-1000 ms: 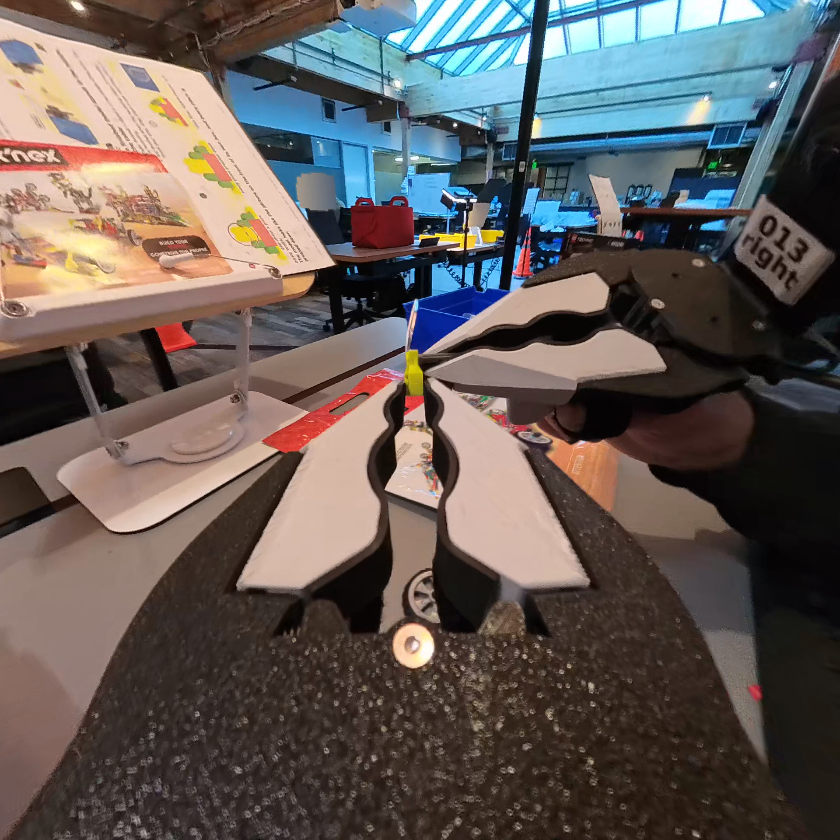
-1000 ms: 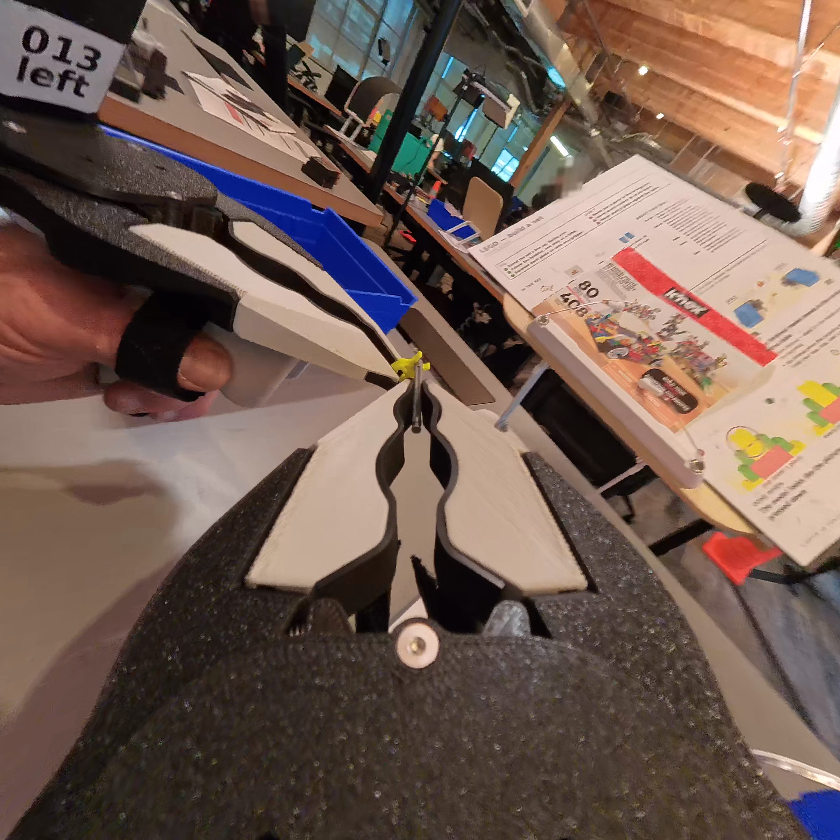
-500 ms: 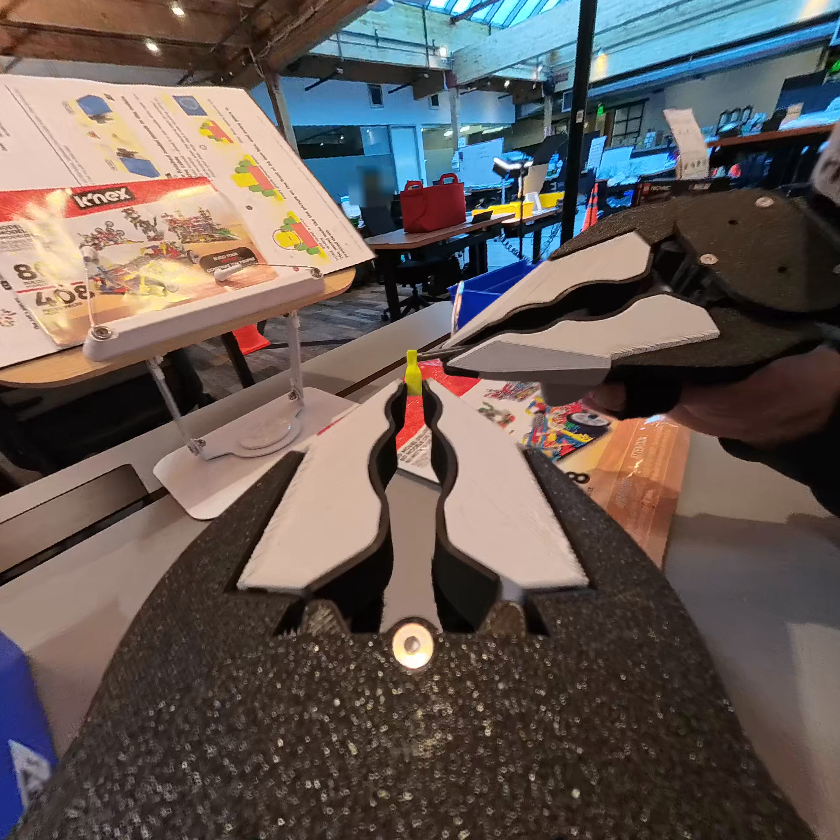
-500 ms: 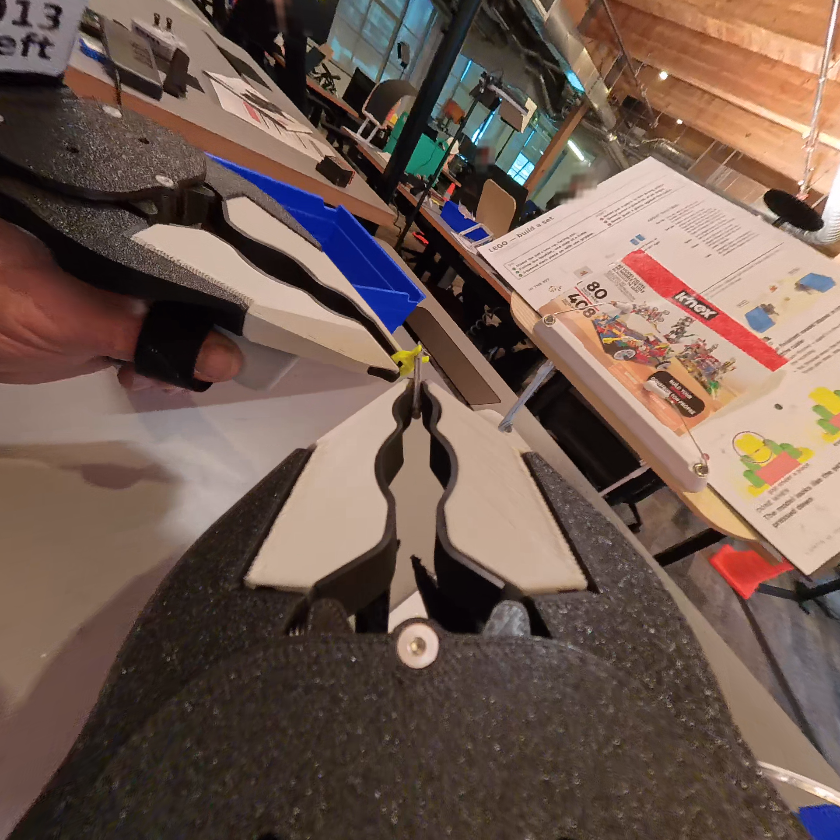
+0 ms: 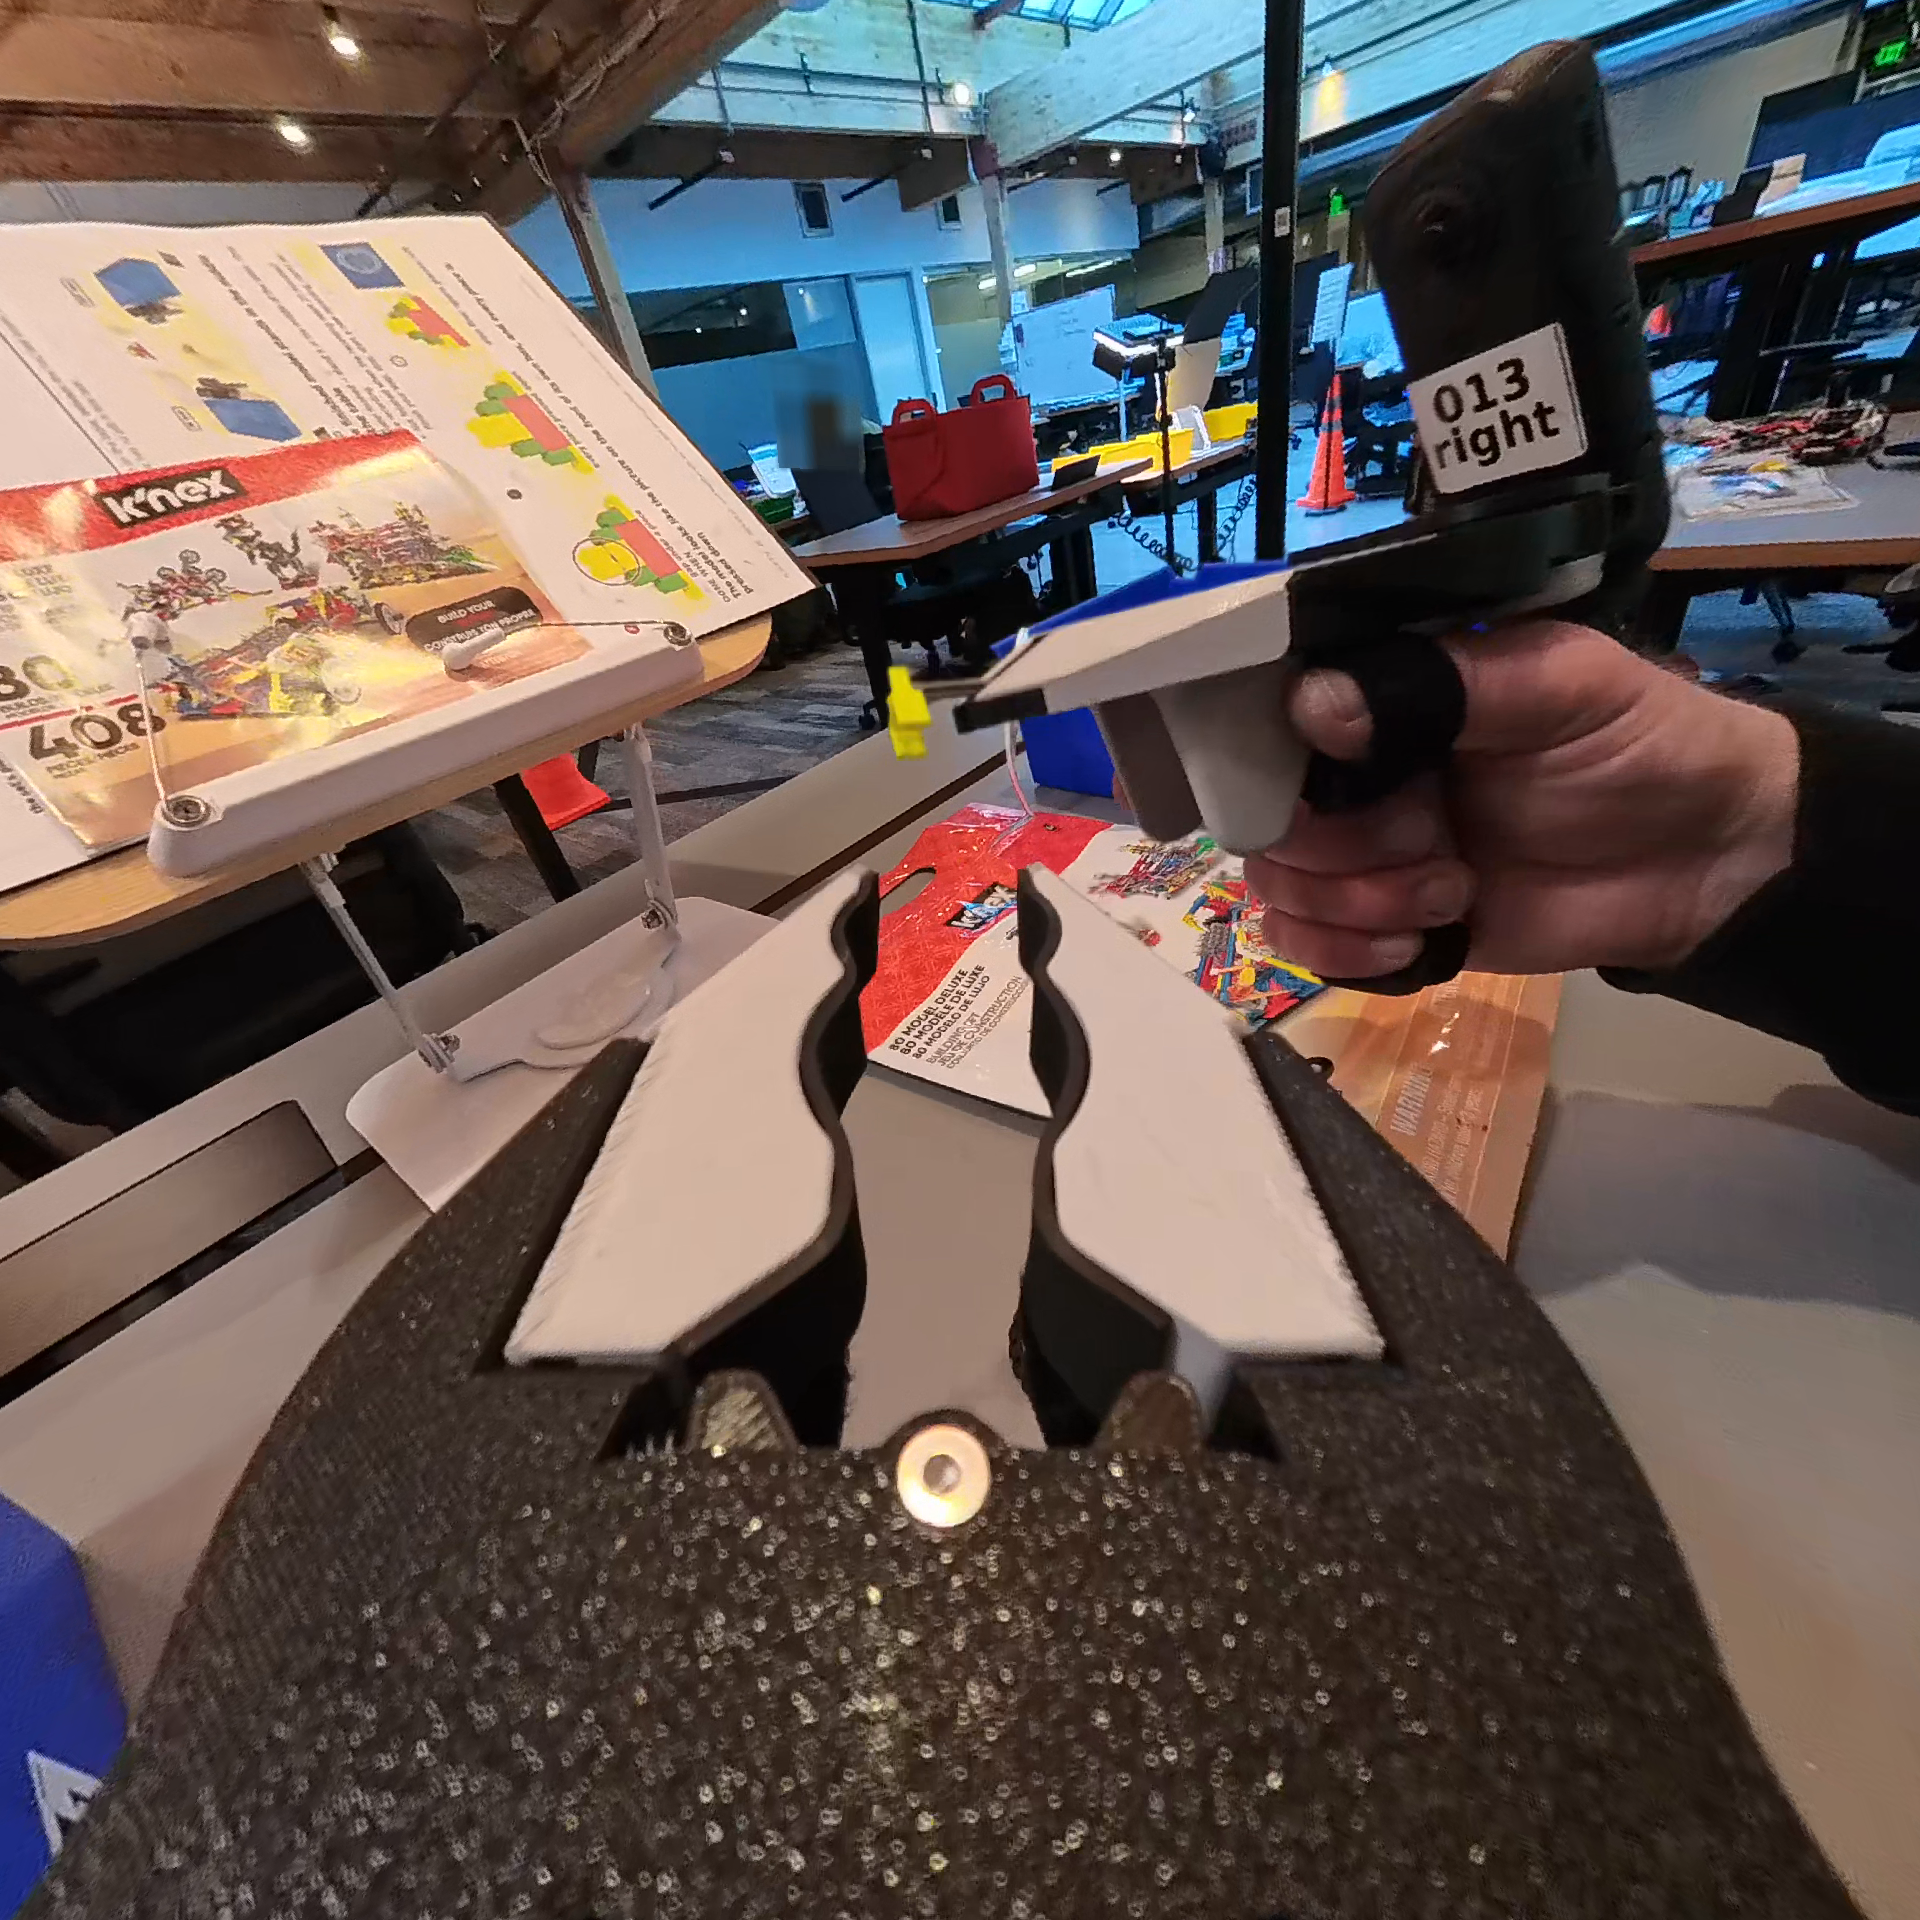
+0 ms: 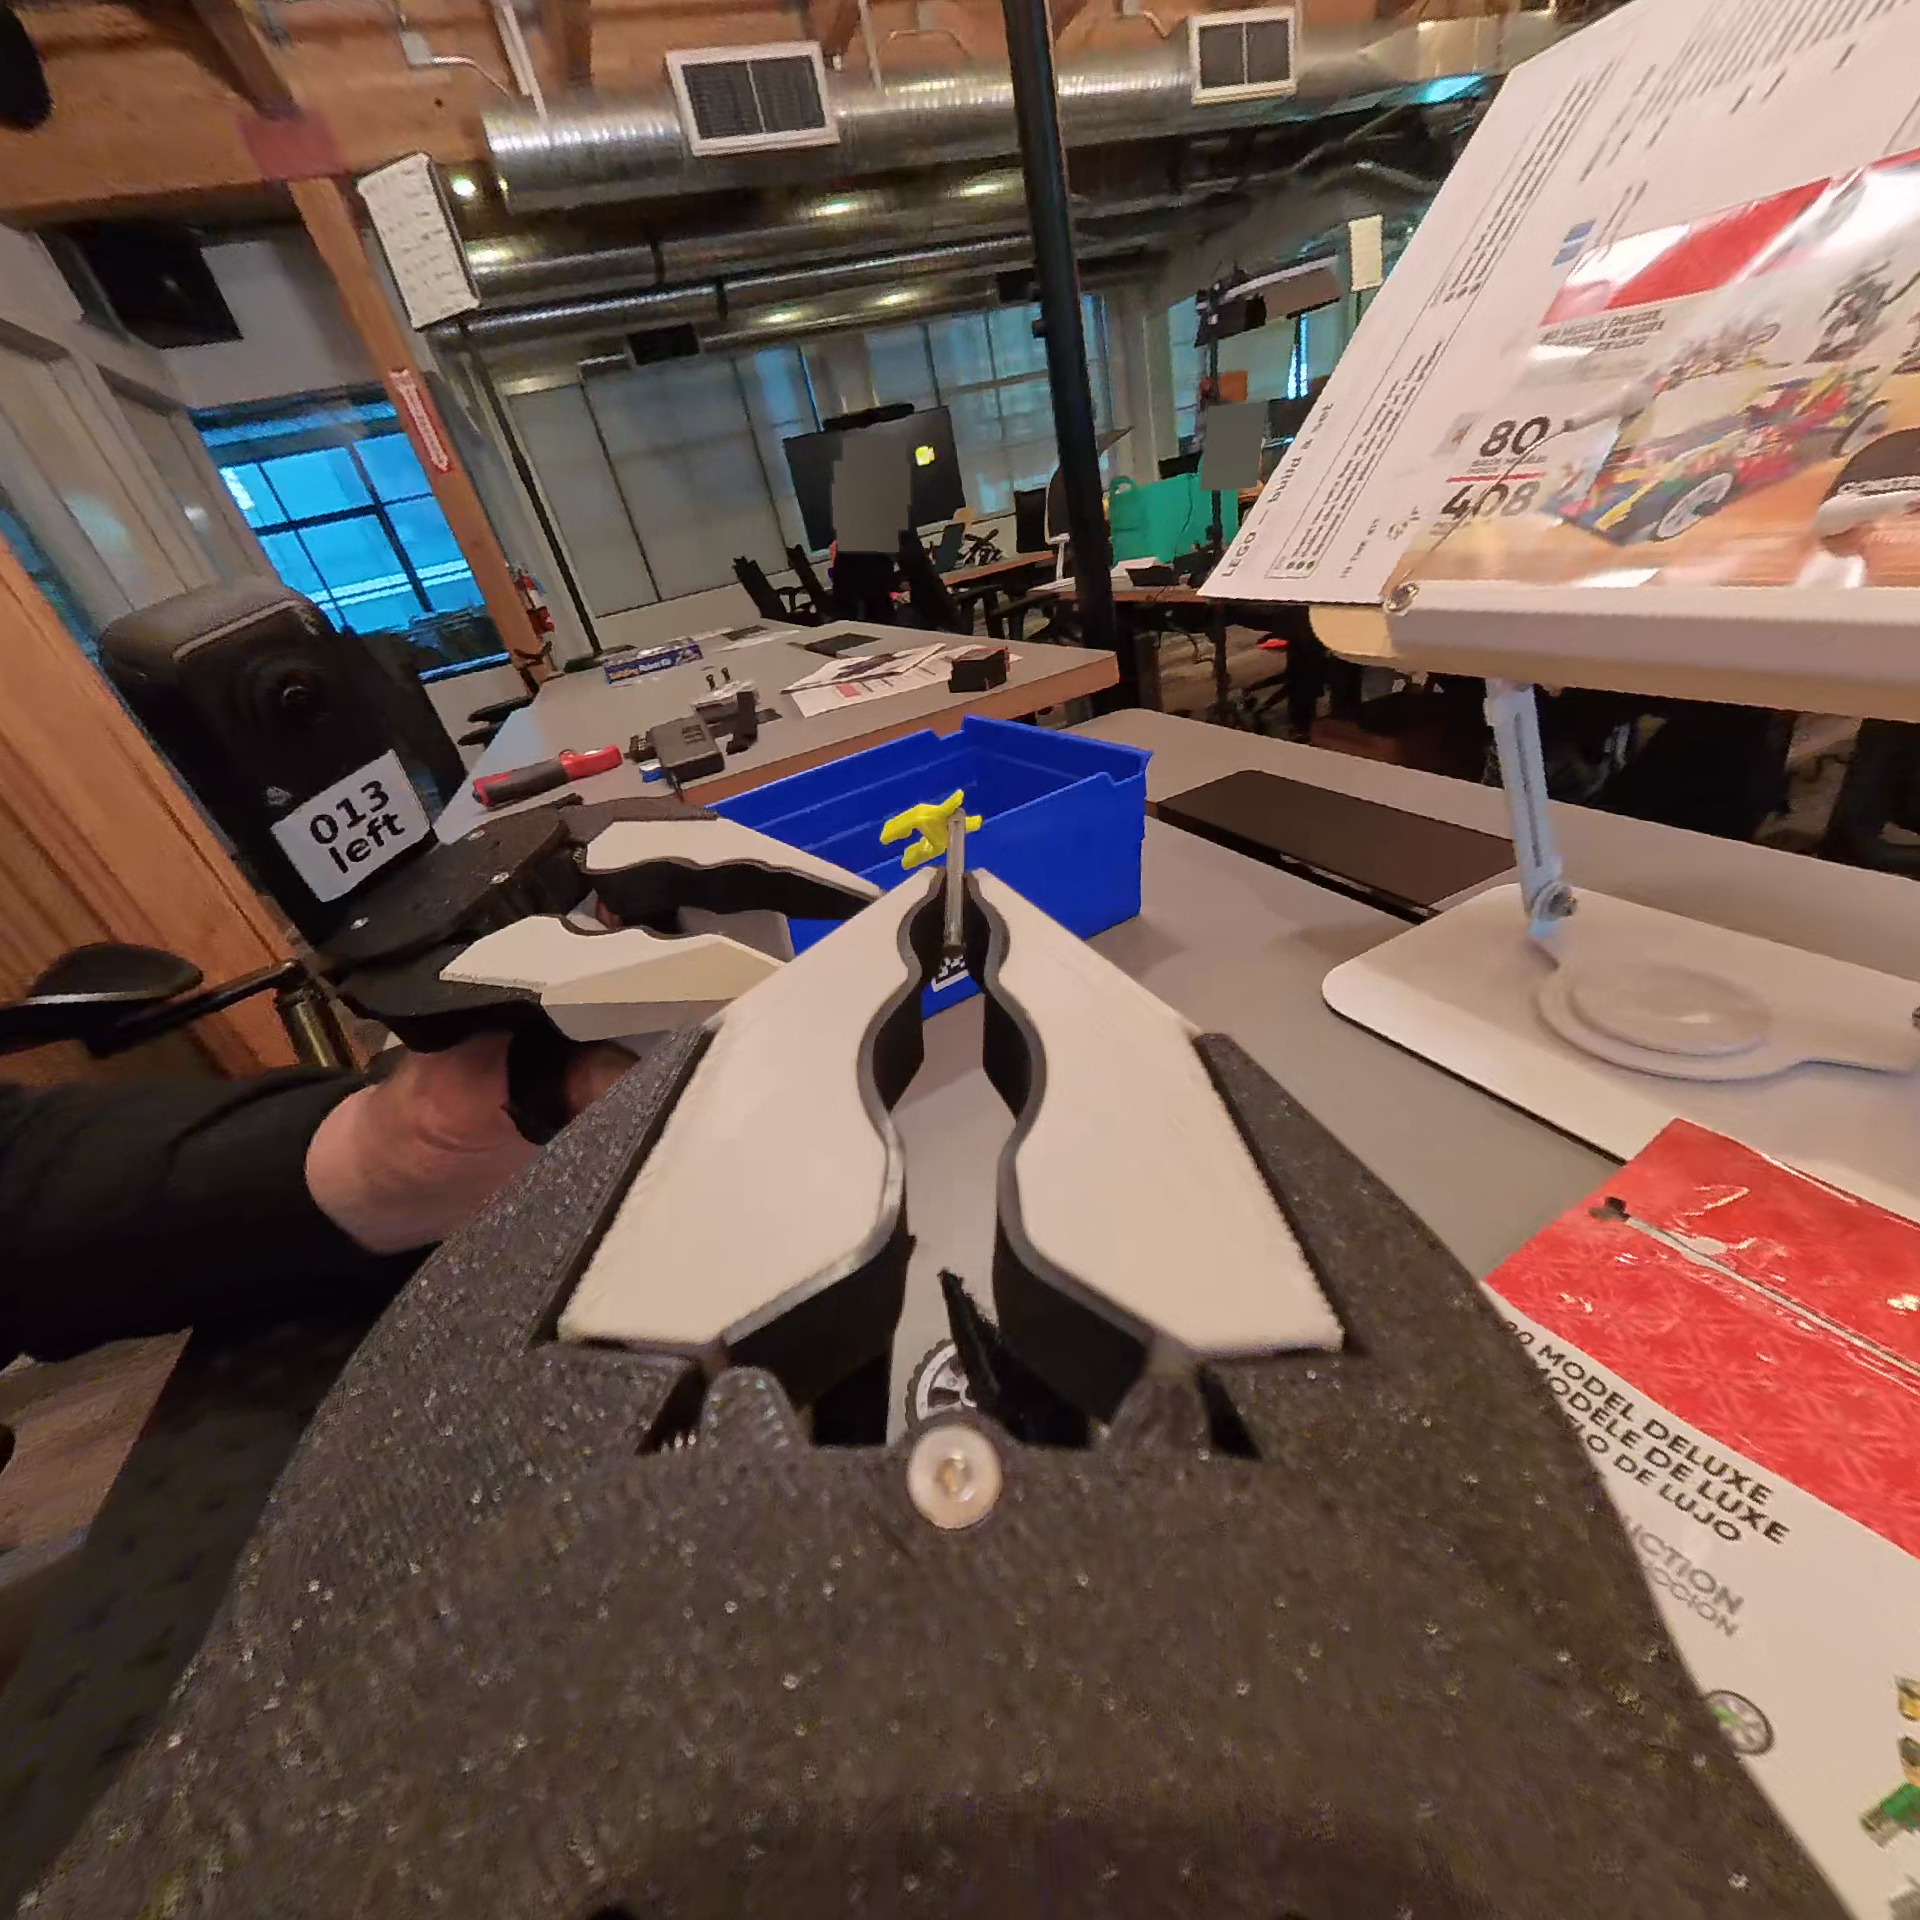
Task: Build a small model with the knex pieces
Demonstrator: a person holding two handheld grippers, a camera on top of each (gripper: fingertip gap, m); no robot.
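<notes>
Right gripper (image 6: 951, 894): fingers pinched together on a thin grey rod (image 6: 953, 878), gripped near its lower end. The rod stands out past the fingertips and carries a small yellow connector (image 6: 928, 826) on its free end. The connector is in the air, in front of the blue bin (image 6: 1039, 821) as seen from the right wrist; it touches nothing else.

Left gripper (image 5: 940, 904): fingers parted to a moderate gap and holding nothing. It sits below and just short of the connector (image 5: 907, 712), apart from it.

Handling, as a judgement: rod and connector look like light, stiff plastic. The rod is thin and smooth, so it may swivel in a pinch; the connector's flat body offers the better hold. The joint between them looks like a snap fit and may part under a sideways pull.

Outward: a red printed sheet (image 5: 966, 935) lies on the grey table (image 5: 1714, 1299) beyond the left fingertips. A stand (image 5: 416, 769) holding an instruction sheet rises to the left of the bin.

Views: the left wrist view shows the right gripper side-on, with the hand (image 5: 1538, 810) on its grip; its finger gap cannot be read there. The right wrist view alone shows the pinch on the rod, the bin's interior, and the left gripper (image 6: 831, 925) from the side.
</notes>
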